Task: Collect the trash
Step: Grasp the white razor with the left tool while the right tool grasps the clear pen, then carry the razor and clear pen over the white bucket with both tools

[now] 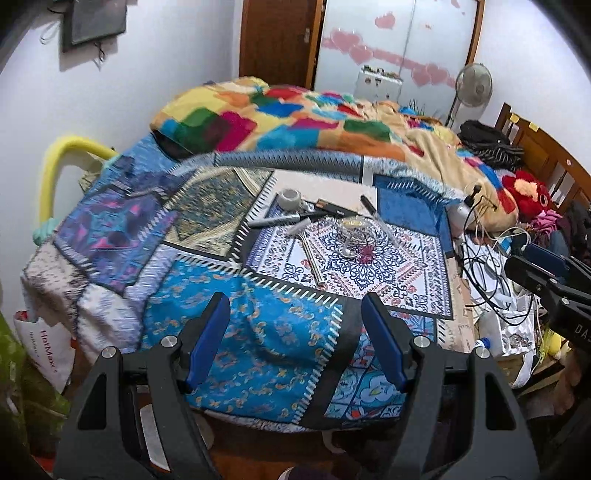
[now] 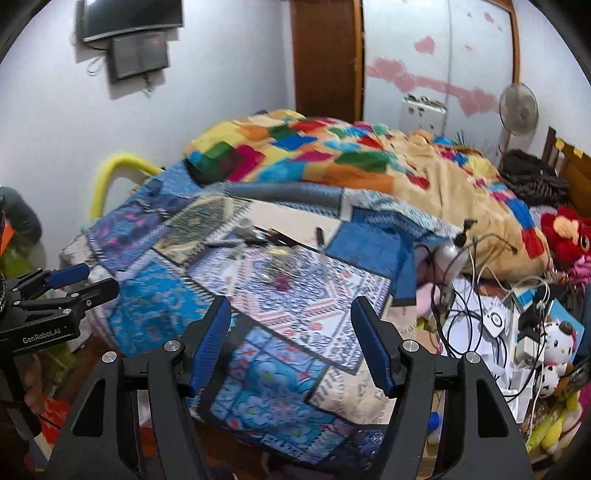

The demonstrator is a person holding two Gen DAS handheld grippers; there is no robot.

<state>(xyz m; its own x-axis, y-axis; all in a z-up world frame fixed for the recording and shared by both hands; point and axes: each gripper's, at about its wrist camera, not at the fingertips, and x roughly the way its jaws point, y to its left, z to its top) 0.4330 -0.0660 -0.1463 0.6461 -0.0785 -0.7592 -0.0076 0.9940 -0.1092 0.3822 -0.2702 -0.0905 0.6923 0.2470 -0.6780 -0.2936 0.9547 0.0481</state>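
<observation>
Lying ahead of spread tongs [image 1: 295,321]: wrapper [image 1: 354,225], prob. trash.

You are looking at a blue patchwork bedspread [image 1: 258,332] with a white-and-navy ornamental panel, a multicoloured blocky blanket [image 1: 295,114], and a red plush toy [image 1: 528,192].

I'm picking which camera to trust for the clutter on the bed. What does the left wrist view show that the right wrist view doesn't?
Only the left wrist view shows the tape roll and marker sharply, plus a white bag on the floor. Only the right wrist view shows the wall screen whole and the cat plush toys. Both show the quilt, the crumpled clear wrapper, the cables, the fan, and both grippers open: left, right.
</observation>
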